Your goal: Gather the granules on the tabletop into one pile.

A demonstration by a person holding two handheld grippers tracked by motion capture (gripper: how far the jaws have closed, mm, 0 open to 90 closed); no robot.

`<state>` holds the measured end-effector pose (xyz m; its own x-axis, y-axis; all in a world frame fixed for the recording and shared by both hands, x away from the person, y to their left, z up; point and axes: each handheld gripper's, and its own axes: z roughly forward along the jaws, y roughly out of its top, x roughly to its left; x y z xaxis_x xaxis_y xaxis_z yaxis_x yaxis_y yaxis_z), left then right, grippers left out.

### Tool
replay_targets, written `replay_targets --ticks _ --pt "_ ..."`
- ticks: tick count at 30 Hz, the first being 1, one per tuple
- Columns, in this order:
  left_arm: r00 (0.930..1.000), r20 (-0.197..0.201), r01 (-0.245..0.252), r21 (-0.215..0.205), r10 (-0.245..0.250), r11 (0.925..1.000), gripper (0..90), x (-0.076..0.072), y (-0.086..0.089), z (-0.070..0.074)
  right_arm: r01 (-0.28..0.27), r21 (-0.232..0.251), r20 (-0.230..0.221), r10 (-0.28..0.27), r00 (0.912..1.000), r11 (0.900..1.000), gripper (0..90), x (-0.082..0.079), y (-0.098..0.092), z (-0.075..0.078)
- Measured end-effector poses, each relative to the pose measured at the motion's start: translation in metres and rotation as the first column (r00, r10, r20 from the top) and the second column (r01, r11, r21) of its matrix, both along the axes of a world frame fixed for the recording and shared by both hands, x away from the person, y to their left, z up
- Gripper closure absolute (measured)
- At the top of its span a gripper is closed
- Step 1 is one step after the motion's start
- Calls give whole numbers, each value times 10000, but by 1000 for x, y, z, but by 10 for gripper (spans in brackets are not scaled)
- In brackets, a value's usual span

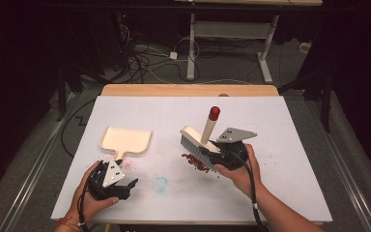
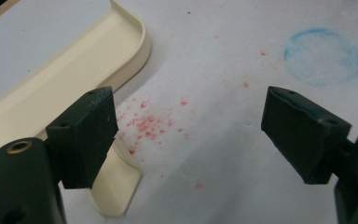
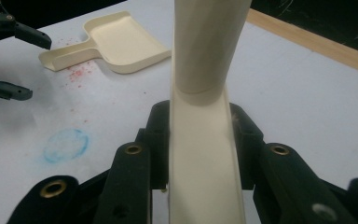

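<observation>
I am clamping the brush by its back in my right gripper, bristles touching the red crumbs mid-table, my left gripper hanging wide open, holding nothing, beside the dustpan handle.

A white-topped table with a bare wooden strip along its far edge fills the middle of the high view. Left of center lies 1 cream dustpan, pale red dust by its handle. A faint blue ring marks the lower center. Dark red crumbs lie right of center.
</observation>
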<state>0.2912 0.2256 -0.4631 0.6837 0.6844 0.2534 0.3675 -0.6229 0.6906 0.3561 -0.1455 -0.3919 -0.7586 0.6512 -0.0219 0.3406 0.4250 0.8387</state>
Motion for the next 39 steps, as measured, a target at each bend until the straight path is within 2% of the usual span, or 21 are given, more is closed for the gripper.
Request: replay_targets --ticks 3,7,10,12,14,17,19,24,27,29,30,34,39 --pt "10000 18 3 17 -3 10000 176 0 0 0 336 -249 298 -329 9990 9991 672 -1 -14 3" --pt "10000 0 52 49 -52 10000 176 0 0 0 1106 -1127 963 -999 9903 9875 672 -5 -31 -3" --pt "10000 -2 76 83 -76 9999 176 0 -2 0 1371 -1386 778 -1273 9888 9808 671 -4 -40 -11" --pt "9999 29 105 107 -105 9999 176 0 -2 1 1582 -1642 827 -1462 9858 9737 671 -3 -42 -17" --pt "9999 45 141 131 -141 9998 177 0 -3 1 1636 -1953 830 -1499 9852 9670 671 -2 -40 -23" --pt "9999 33 167 145 -168 9998 176 1 -4 0 1487 -2214 729 -1357 9881 9638 672 -2 -31 -30" --pt "9998 20 188 114 -189 9998 176 1 -4 0 1247 -2216 698 -1118 9913 9671 672 -5 -23 -32" --pt "9997 -6 228 120 -228 9997 177 1 -4 0 1003 -2453 920 -798 9926 9643 672 -11 -4 -34" --pt "9997 36 236 114 -236 9997 177 0 -3 0 883 -2264 990 -672 9928 9700 672 -12 1 -33" --pt "9998 28 202 95 -202 9998 177 0 -2 0 913 -2335 1147 -659 9912 9681 672 -13 1 -31" --pt "9998 19 193 97 -193 9998 177 0 -2 0 988 -2364 1254 -705 9896 9666 672 -13 0 -30" --pt "9999 12 172 107 -172 9998 177 -1 -2 0 1075 -2114 1258 -820 9887 9715 672 -15 -15 -22" --pt "9999 -10 155 102 -155 9998 177 -1 -1 0 695 -1709 1067 -517 9930 9828 671 -26 -46 -6"
